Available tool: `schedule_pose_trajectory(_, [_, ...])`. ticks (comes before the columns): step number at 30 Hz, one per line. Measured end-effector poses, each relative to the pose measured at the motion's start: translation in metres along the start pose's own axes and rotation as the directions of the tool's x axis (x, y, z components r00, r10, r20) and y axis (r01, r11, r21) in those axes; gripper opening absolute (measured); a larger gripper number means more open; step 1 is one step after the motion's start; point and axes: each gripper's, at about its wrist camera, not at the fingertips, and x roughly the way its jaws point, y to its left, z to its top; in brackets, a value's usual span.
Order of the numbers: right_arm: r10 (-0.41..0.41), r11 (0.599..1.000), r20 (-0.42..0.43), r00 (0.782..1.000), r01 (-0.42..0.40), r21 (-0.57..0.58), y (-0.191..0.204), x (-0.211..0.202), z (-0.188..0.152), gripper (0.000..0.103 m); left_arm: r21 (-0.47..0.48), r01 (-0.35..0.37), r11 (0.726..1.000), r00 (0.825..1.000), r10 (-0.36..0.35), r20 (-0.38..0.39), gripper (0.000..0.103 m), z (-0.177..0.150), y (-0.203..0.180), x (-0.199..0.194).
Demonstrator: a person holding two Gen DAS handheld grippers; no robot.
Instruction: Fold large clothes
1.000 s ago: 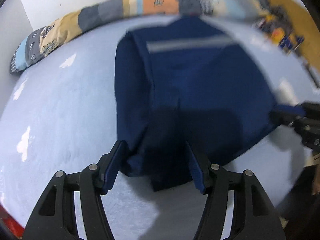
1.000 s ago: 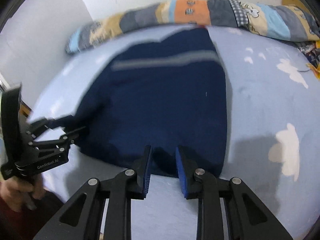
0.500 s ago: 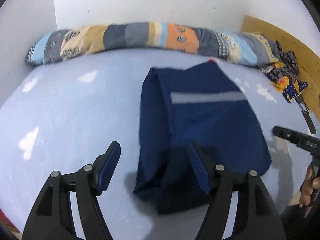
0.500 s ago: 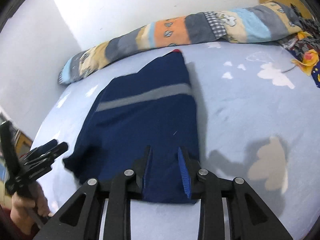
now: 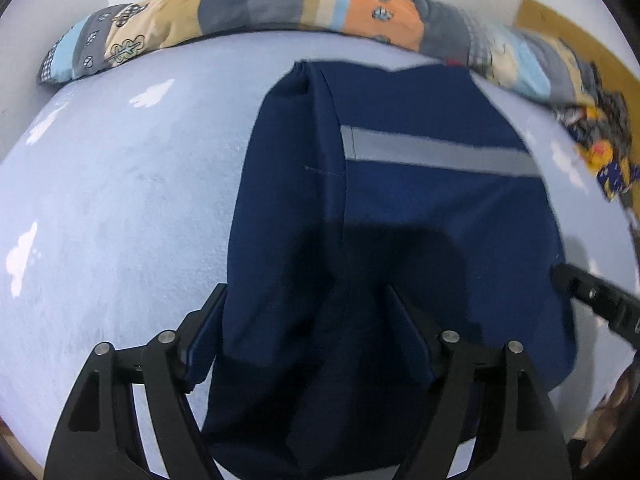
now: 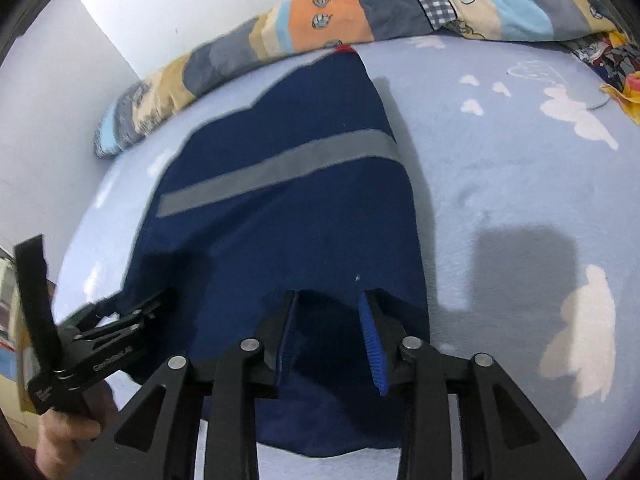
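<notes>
Jaws on both grippers – left gripper (image 5: 308, 336), right gripper (image 6: 328, 336) – have just been opening, apart over the navy reflective-striped jacket (image 5: 400, 208); next fold needs a fresh hem grab.

Both tongs same build: matte black, skeletal linkage arms with triangular cutouts, round silver pivot screws at the joints. Left tongs (image 5: 304, 332): dark blue pads on the inner faces of the fingers. Right tongs (image 6: 330, 344): brighter blue pads (image 6: 370, 344), ribbed texture visible on the right one. Seen from the right wrist camera, the left unit has small white lettering on its black side plate, too blurred to read, plus a flat black upright bar. No sleeves visible.
</notes>
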Motion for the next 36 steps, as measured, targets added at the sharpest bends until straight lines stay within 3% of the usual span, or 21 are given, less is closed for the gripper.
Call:
schedule_pose_trajectory(7, [-0.018,0.998,0.081,0.997,0.023,-0.052,0.008,-0.044,-0.021,0.042,0.02,0.003,1.0,0.995,-0.005,0.097,0.077,-0.015,0.002,-0.055])
schedule_pose_trajectory(10, [-0.008,0.999,0.079,0.997,0.012,-0.047,0.007,-0.054,-0.033,0.044,0.045,-0.032,0.998,0.992,0.027,0.125,0.077,-0.029,0.007,-0.072])
schedule_pose_trajectory(14, [-0.007,0.997,0.069,0.998,0.012,-0.08,0.015,-0.064,-0.052,0.045,0.034,0.002,0.999,0.992,-0.006,0.124,0.077,-0.048,0.009,-0.087])
schedule_pose_trajectory(19, [-0.004,0.994,0.059,0.998,0.01,-0.113,0.027,-0.069,-0.074,0.049,0.078,-0.062,0.995,0.987,0.05,0.155,0.077,-0.062,-0.002,-0.093])
schedule_pose_trajectory(24, [-0.018,0.991,0.033,0.999,0.023,-0.133,0.033,-0.066,-0.09,0.049,0.099,-0.084,0.992,0.991,0.072,0.112,0.077,-0.07,-0.005,-0.082])
schedule_pose_trajectory(36, [-0.027,0.999,0.028,0.999,0.028,-0.046,0.02,-0.05,-0.077,0.051,0.125,-0.096,0.987,0.992,0.084,0.094,0.077,-0.071,-0.012,-0.07])
